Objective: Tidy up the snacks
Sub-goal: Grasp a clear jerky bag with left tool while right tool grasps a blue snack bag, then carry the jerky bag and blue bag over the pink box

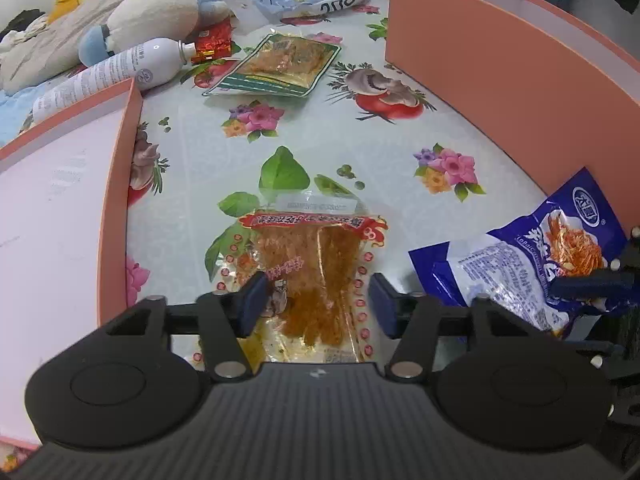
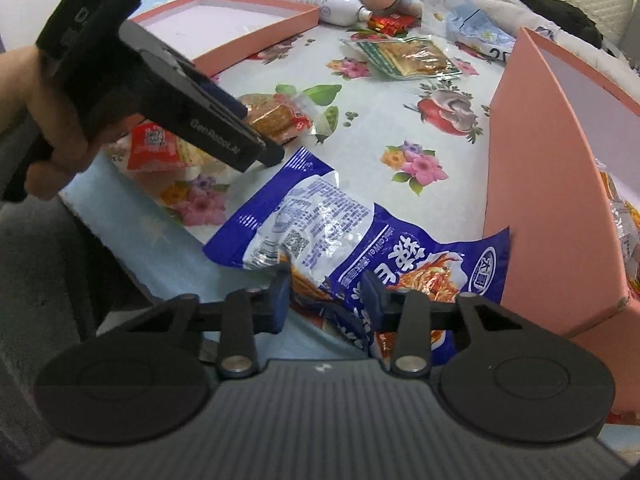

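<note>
A clear packet of orange spicy strips (image 1: pixel 316 264) lies flat on the flowered tablecloth. My left gripper (image 1: pixel 318 304) stands open over its near end, one blue pad on either side and neither one squeezing it. In the right wrist view that gripper (image 2: pixel 258 132) points down at the same packet (image 2: pixel 276 120), with a hand behind it. A blue snack bag (image 2: pixel 320 216) lies against the tall pink box (image 2: pixel 532 160). My right gripper (image 2: pixel 326 302) is shut on the bag's crumpled near end. The left wrist view shows the bag (image 1: pixel 520 264) with a dark finger (image 1: pixel 592 280) on it.
A shallow pink tray (image 1: pixel 120 200) sits on the left. The pink box (image 1: pixel 500 80) on the right holds some packets (image 2: pixel 624 216). A green packet (image 1: pixel 276 68), a white bottle (image 1: pixel 132 64), a plush toy (image 1: pixel 160 12) and red foil sweets (image 1: pixel 212 44) lie farther back. A red packet (image 2: pixel 152 148) is near the table edge.
</note>
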The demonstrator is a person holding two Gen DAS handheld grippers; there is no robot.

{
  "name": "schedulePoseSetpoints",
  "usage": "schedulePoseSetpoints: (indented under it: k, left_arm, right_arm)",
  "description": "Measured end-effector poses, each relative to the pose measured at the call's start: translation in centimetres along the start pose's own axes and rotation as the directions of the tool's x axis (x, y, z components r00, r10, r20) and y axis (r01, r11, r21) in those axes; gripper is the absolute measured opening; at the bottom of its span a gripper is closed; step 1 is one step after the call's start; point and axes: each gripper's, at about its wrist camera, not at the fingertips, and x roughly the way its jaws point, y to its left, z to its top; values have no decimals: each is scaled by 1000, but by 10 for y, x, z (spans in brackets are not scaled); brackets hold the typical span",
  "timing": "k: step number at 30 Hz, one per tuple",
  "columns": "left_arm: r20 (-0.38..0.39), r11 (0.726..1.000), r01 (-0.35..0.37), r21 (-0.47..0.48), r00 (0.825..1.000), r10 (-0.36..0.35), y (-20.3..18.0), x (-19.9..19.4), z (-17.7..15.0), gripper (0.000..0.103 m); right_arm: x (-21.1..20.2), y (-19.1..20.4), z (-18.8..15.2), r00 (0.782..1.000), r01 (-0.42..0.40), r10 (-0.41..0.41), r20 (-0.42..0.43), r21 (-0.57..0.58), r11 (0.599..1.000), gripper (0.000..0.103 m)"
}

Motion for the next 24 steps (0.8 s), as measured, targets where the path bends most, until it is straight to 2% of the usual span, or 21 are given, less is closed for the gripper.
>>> schedulePoseSetpoints:
  k: [3,8,11,16,20,24]
  left_arm:
    - [19,999,-36,-20,999,37,-5,-5,-2,46]
    - [20,995,-75,-68,997,77,-10,-18,-6,42]
    - [31,991,-64,-116,997,68,-12,-34,-5,42]
    - [77,970,-44,-240,995,64,-14,-75,-2,42]
    - [113,961,6,-277,993,27,-21,-108,1,42]
    - [170,946,24,-322,985,33,-28,-143,2,42]
  right_arm:
    - [-9,0,4,999,44,-44,28,27,999,25]
    - [-27,-10,6,996,35,-45,77,128,991,19]
    - [-41,-14,6,993,15,-36,112,185,983,18]
    - [-71,-15,10,982,-7,-40,185,249,969,18]
    - [-95,-14,13,969,-20,-50,240,278,960,17]
    - [-120,-13,16,956,-20,-73,285,309,951,17]
